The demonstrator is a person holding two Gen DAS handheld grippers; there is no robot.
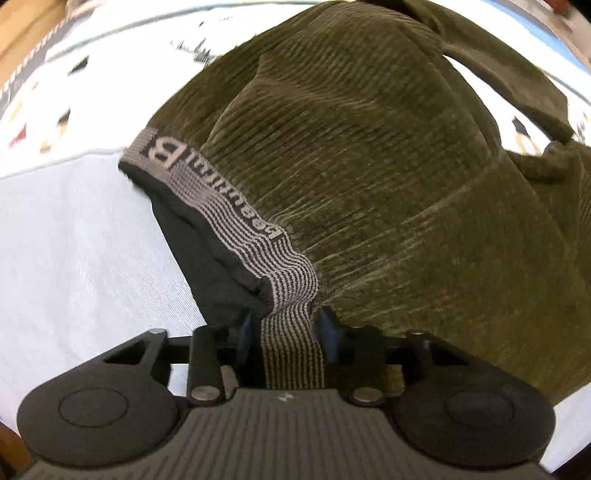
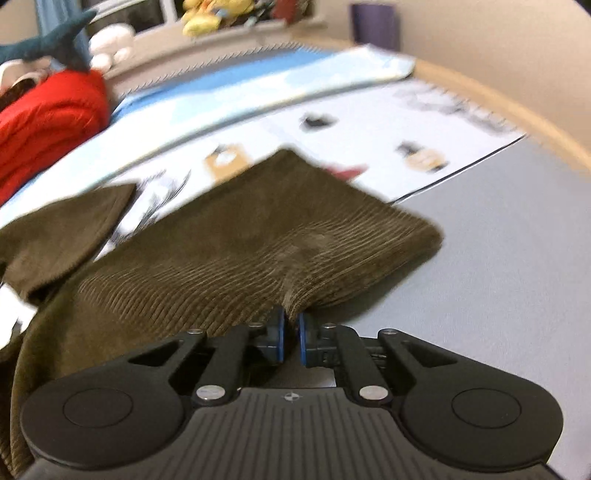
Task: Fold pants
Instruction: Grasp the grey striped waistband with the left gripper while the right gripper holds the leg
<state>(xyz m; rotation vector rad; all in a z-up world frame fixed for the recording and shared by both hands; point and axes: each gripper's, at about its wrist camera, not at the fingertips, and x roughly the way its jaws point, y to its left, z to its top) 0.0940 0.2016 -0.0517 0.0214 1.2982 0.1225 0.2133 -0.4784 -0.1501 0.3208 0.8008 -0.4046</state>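
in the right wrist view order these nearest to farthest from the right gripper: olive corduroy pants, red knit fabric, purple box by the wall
1. Olive corduroy pants, pinched in the right gripper.
2. Red knit fabric, far left.
3. Purple box, top, against the wall.

Your left wrist camera looked steeply down, close over the pants (image 1: 369, 177); your right looked forward across them toward the far shelf (image 2: 229, 33). Both shared the pants.

The right tool (image 2: 291, 325) pinches a fold at the near edge of the olive corduroy pants (image 2: 236, 243), its blue pads nearly together on the cloth. Beyond the tool the pants lie over a pale printed sheet (image 2: 369, 122), and a red bundle (image 2: 48, 114) sits far off to its left.
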